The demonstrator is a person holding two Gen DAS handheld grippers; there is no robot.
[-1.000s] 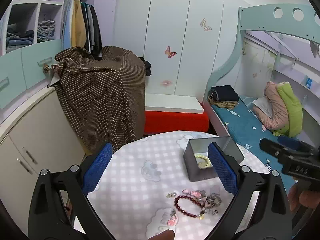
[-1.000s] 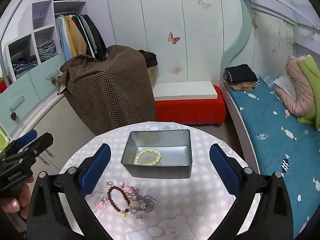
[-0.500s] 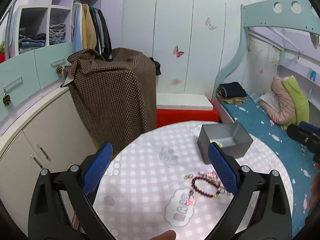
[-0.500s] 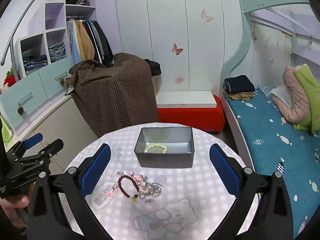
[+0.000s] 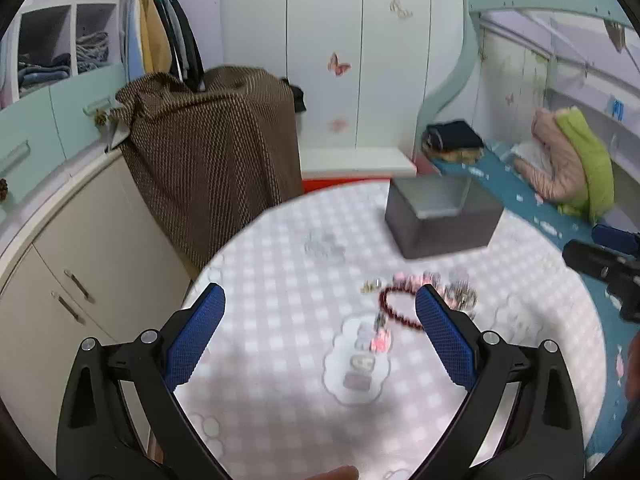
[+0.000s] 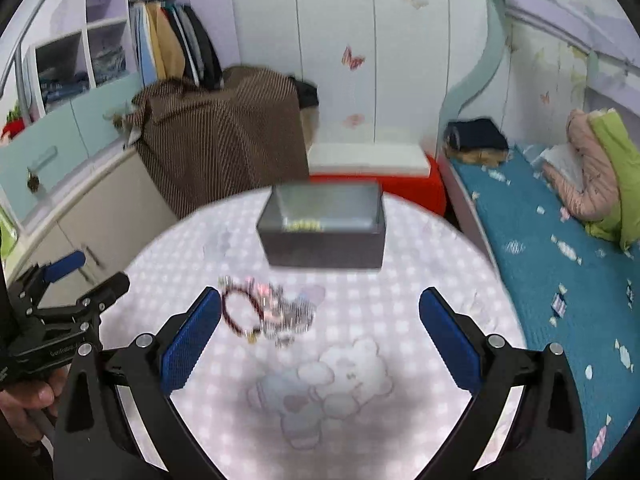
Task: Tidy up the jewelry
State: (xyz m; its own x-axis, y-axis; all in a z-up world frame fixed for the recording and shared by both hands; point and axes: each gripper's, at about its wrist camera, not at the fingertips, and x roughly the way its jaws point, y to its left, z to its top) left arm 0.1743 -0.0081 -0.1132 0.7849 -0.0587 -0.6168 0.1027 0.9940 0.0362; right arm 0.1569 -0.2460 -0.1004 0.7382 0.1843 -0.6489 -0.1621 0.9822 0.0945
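Note:
A grey metal box [image 6: 324, 232] stands at the far side of a round table with a pink checked cloth [image 6: 400, 308]; a pale bead bracelet [image 6: 302, 225] lies inside it. A dark red bead bracelet [image 6: 240, 312] and a heap of small silver and pink pieces [image 6: 288, 312] lie in front of the box. In the left wrist view I see the box [image 5: 440, 216] and the red bracelet [image 5: 400, 308] too. My left gripper [image 5: 320, 340] is open and empty, low over the table, left of the jewelry. My right gripper [image 6: 320, 336] is open and empty, just before the heap.
A brown dotted cloth [image 5: 212, 152] covers furniture behind the table. White cabinets [image 5: 72, 280] stand at the left. A bed with a teal sheet [image 6: 560, 240] runs along the right. A red bench with a white top [image 6: 372, 168] is behind the box.
Both grippers have come lower and closer to the table. The jewelry heap now lies near the fingertips of both. Both stay open.

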